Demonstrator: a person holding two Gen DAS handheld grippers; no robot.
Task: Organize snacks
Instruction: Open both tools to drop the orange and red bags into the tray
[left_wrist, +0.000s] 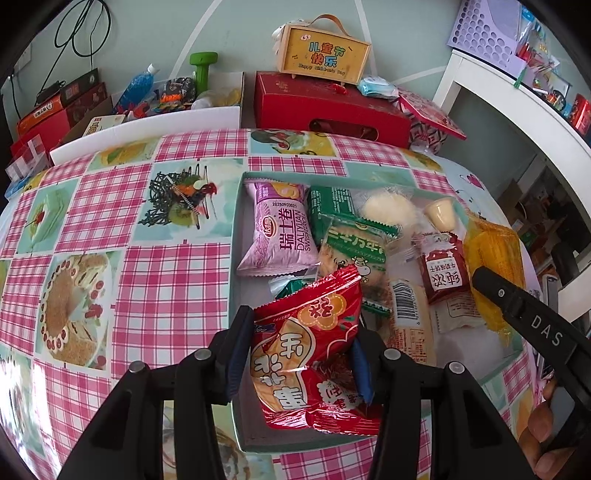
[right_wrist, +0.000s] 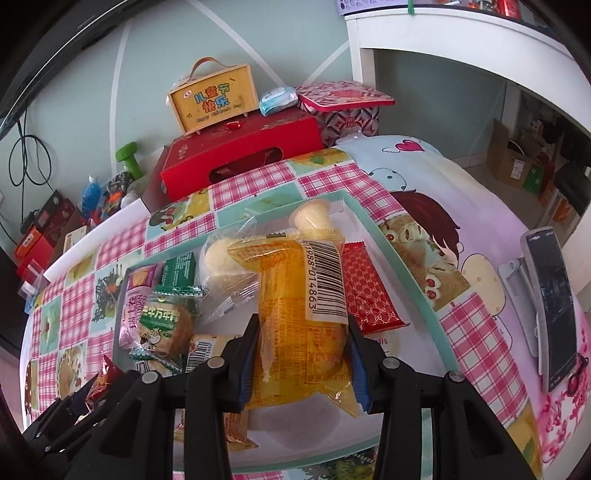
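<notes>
A shallow teal-rimmed box (left_wrist: 238, 236) on the checked tablecloth holds several wrapped snacks. My left gripper (left_wrist: 301, 354) is shut on a red snack packet (left_wrist: 306, 350) and holds it over the box's near left corner. My right gripper (right_wrist: 303, 354) is shut on a yellow snack packet (right_wrist: 299, 306) with a barcode, over the box's right side; it shows in the left wrist view (left_wrist: 495, 258) too. In the box lie a purple Swiss roll packet (left_wrist: 280, 229), a green cracker packet (left_wrist: 351, 254), a small dark red packet (left_wrist: 443, 266) and a pudding cup (left_wrist: 441, 212).
A red gift box (left_wrist: 328, 103) with a yellow carry case (left_wrist: 325, 55) on it stands behind the table. A white tray of odds and ends (left_wrist: 177, 99) sits at back left. A phone on a stand (right_wrist: 550, 306) lies right of the box. A white shelf (left_wrist: 517, 110) stands at the right.
</notes>
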